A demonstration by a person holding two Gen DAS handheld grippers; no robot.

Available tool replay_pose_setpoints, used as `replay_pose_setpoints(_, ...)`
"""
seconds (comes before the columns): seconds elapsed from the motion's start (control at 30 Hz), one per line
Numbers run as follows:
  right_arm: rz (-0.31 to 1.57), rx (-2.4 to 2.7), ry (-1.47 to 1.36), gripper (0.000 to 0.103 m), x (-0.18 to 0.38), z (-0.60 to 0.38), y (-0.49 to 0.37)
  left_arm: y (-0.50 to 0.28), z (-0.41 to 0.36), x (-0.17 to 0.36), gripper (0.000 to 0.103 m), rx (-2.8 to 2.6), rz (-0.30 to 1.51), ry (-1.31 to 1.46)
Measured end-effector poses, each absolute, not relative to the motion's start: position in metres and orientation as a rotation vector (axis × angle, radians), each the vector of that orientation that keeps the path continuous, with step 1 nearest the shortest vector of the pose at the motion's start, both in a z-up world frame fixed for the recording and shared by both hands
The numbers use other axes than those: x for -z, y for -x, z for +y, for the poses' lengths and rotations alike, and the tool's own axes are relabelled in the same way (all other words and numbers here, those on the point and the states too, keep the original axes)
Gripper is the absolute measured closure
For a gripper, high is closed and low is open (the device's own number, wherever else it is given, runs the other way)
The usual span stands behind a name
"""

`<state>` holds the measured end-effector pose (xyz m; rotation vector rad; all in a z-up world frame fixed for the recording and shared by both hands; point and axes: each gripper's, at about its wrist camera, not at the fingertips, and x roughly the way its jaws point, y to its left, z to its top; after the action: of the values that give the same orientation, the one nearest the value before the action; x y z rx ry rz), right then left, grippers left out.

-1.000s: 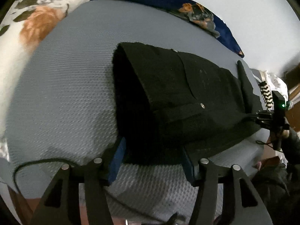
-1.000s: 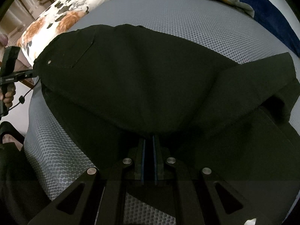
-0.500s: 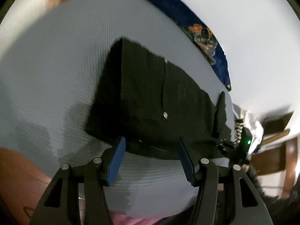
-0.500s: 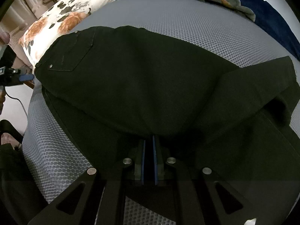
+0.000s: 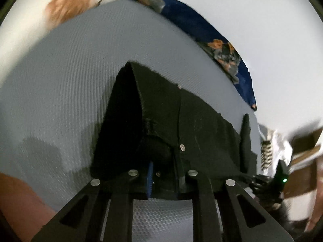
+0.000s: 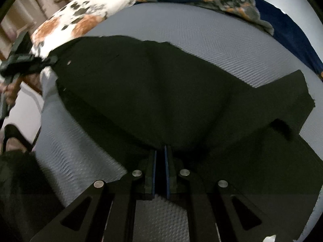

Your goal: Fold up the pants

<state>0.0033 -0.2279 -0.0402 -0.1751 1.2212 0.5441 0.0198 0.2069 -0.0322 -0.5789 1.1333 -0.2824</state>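
Black pants [image 5: 191,125] lie on a grey textured mattress [image 5: 70,80]. In the left wrist view my left gripper [image 5: 164,178] is shut on the waistband edge near a silver rivet [image 5: 182,147], lifting it slightly. In the right wrist view the pants [image 6: 161,92] spread wide, with a folded leg end [image 6: 302,96] at the right. My right gripper [image 6: 160,171] is shut on the near edge of the pants. The right gripper also shows in the left wrist view [image 5: 268,183] at the far right; the left gripper shows blurred at the left of the right wrist view [image 6: 24,62].
A floral white and orange pillow [image 6: 76,18] lies at the head of the bed. A dark blue floral blanket [image 6: 252,6] runs along the far edge by the wall. The mattress's near edge [image 6: 52,137] drops off to the left in the right wrist view.
My left gripper has closed from open onto the waistband edge and moved in toward the pants. The right gripper stays shut on the pants; the cloth has shifted a little.
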Motion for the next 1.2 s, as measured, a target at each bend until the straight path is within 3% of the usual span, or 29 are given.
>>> replay_pose_setpoints(0.33,1.337,-0.576,0.128,0.096,0.074,-0.221,0.009,-0.007,0.213,0.079,0.086,0.295,1.26,0.412)
replay_pose_setpoints(0.47,1.352,-0.581,0.115,0.095,0.075,-0.221,0.004,-0.007,0.197,0.076,0.081,0.277,1.255,0.331)
replay_pose_setpoints(0.53,1.348,-0.575,0.105,0.093,0.074,-0.22,0.003,-0.006,0.194,0.072,0.076,0.268,1.25,0.306)
replay_pose_setpoints(0.6,1.344,-0.568,0.083,0.093,0.073,-0.221,0.002,-0.005,0.195,0.066,0.056,0.242,1.248,0.277)
replay_pose_setpoints(0.67,1.34,-0.567,0.066,0.092,0.074,-0.225,0.003,0.002,0.198,0.057,0.051,0.217,1.23,0.217)
replay_pose_setpoints(0.9,1.33,-0.571,-0.008,0.09,0.074,-0.232,0.0,0.022,0.189,0.016,0.051,0.157,1.074,0.058)
replay_pose_setpoints(1.03,1.329,-0.568,-0.063,0.09,0.07,-0.238,-0.004,0.025,0.127,0.004,0.051,0.368,0.985,0.018)
replay_pose_setpoints(1.2,1.331,-0.549,-0.098,0.09,0.066,-0.238,-0.01,0.023,0.043,0.019,0.051,0.605,0.999,-0.063)
